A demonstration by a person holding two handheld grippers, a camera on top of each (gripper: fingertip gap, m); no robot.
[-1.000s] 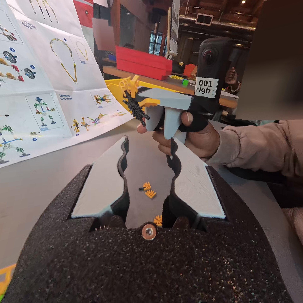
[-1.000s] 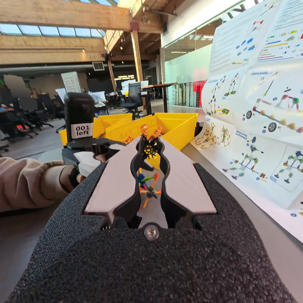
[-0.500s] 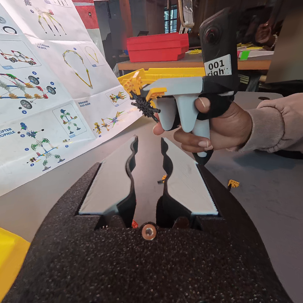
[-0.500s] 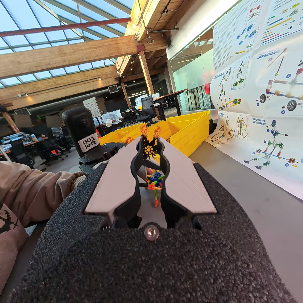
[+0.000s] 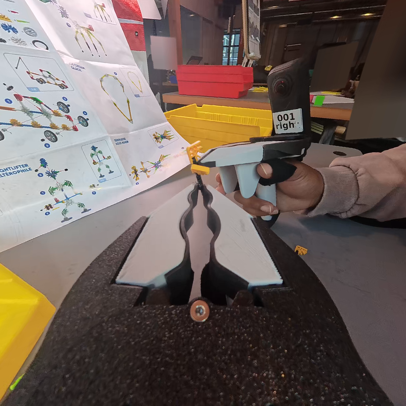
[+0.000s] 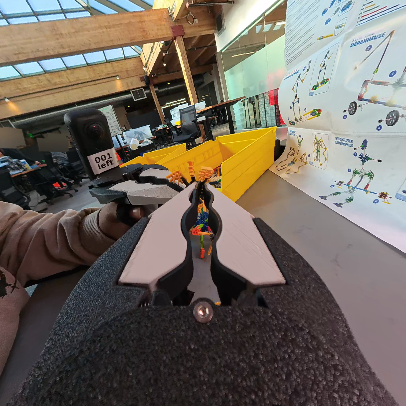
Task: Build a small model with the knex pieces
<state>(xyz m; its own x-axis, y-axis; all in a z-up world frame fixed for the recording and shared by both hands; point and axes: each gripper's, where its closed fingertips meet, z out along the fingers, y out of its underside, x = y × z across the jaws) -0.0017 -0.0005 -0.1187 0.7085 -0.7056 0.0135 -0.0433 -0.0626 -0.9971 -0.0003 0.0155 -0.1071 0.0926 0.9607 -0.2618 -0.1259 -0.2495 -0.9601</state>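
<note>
The picture's left edge is cutting off a glossy yellow plastic bin (image 5: 19, 312); the right gripper's pale fingers (image 6: 237, 237) are hiding most of a small multicoloured rod-and-connector model (image 6: 203, 230).

A grey counter (image 5: 351, 274) carries everything, its surface matt and lightly scuffed. A large white instruction sheet (image 5: 66, 131) printed with coloured building-toy drawings stands along its far side, the lower edge curling forward onto the counter. Yellow bins (image 6: 241, 158) sit at the back, just beside the sheet, and the corner of another yellow bin (image 5: 19, 312) shows at the near left. A small yellow toy connector (image 5: 300, 250) lies alone on the bare surface. A little model of orange, green and blue rods (image 6: 203, 237) rests on the counter in front of the bins.
</note>
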